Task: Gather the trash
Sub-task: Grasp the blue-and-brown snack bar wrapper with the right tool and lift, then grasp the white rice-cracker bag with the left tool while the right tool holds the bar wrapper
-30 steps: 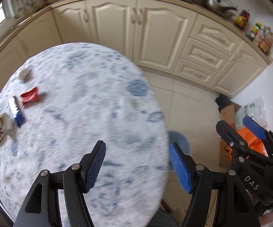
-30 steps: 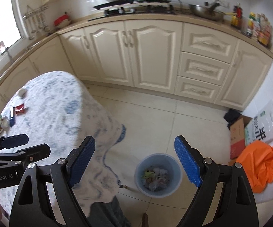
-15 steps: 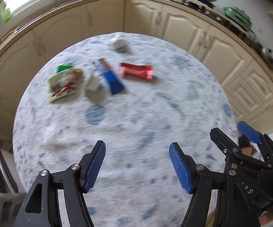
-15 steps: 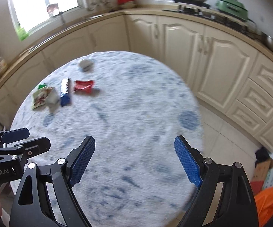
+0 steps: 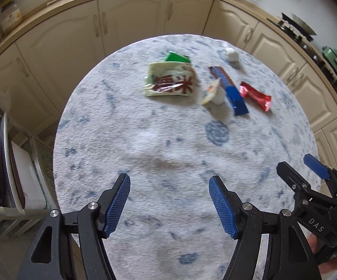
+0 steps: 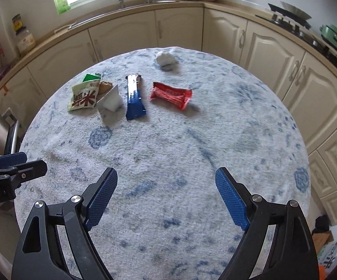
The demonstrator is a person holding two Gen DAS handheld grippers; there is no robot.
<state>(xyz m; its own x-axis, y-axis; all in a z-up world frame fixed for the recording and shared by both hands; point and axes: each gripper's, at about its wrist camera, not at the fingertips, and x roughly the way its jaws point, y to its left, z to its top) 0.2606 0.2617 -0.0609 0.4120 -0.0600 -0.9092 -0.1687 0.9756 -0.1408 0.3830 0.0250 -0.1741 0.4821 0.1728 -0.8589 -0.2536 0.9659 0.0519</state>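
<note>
Left hand-held gripper: jaws apart, empty.
Right hand-held gripper: jaws wide, empty.
Left to collect: 6 scraps lie upper centre on the desk.

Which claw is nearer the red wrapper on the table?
Right, narrowly. The right claw sits below the red wrapper, about in line with it; the left claw is further left of the wrapper. Both are open and empty.

Both grippers point steeply downward, side by side. The left gripper has its jaws parted with nothing between them. The right gripper stands wider, also empty, blue pads facing each other.
</note>
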